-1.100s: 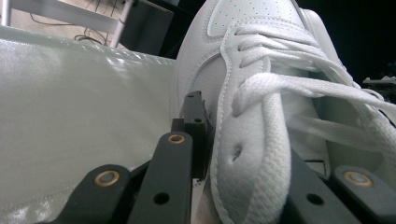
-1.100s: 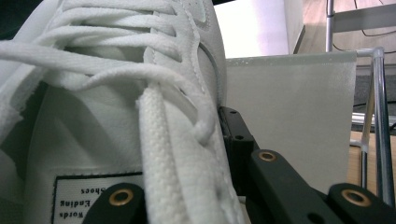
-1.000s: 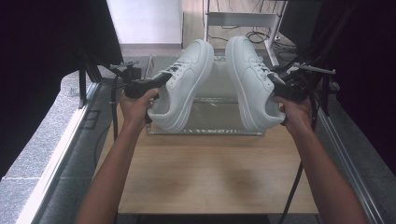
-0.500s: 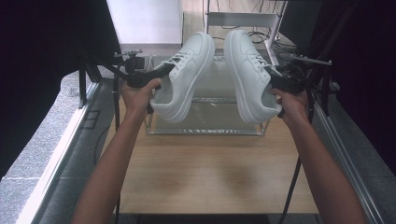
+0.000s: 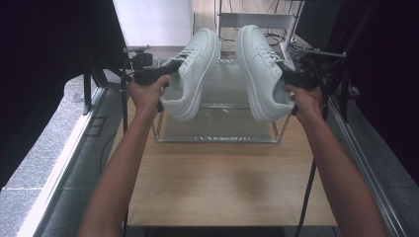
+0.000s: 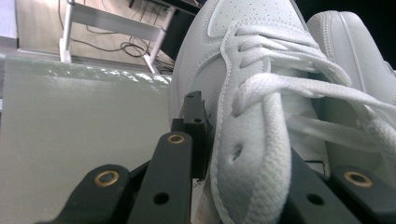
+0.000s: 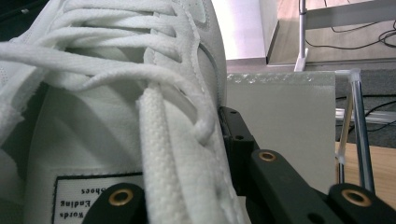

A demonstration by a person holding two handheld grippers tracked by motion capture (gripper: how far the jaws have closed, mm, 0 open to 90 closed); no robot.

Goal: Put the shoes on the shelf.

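In the high view I hold two white lace-up sneakers in the air above a frosted shelf rack [image 5: 217, 129], toes pointing away. My left gripper [image 5: 159, 75] is shut on the laced side flap of the left sneaker [image 5: 193, 69]. My right gripper [image 5: 292, 78] is shut on the flap of the right sneaker [image 5: 257, 69]. In the left gripper view the left sneaker's eyelet flap [image 6: 243, 140] sits between the black jaws, and the right sneaker [image 6: 355, 51] shows beyond it. The right gripper view has the right sneaker's laces [image 7: 159, 121] and tongue label [image 7: 93, 193] close up, flap clamped between the jaws.
The rack stands at the far end of a wooden table [image 5: 222, 182]. Behind it are a white table frame [image 5: 257, 19] with cables on the floor and a white panel [image 5: 153, 19]. Black curtains flank both sides. A grey ledge [image 5: 44, 148] runs along the left.
Both hands have raised the sneakers and carried them farther forward over the rack. The grips on the shoes are unchanged.
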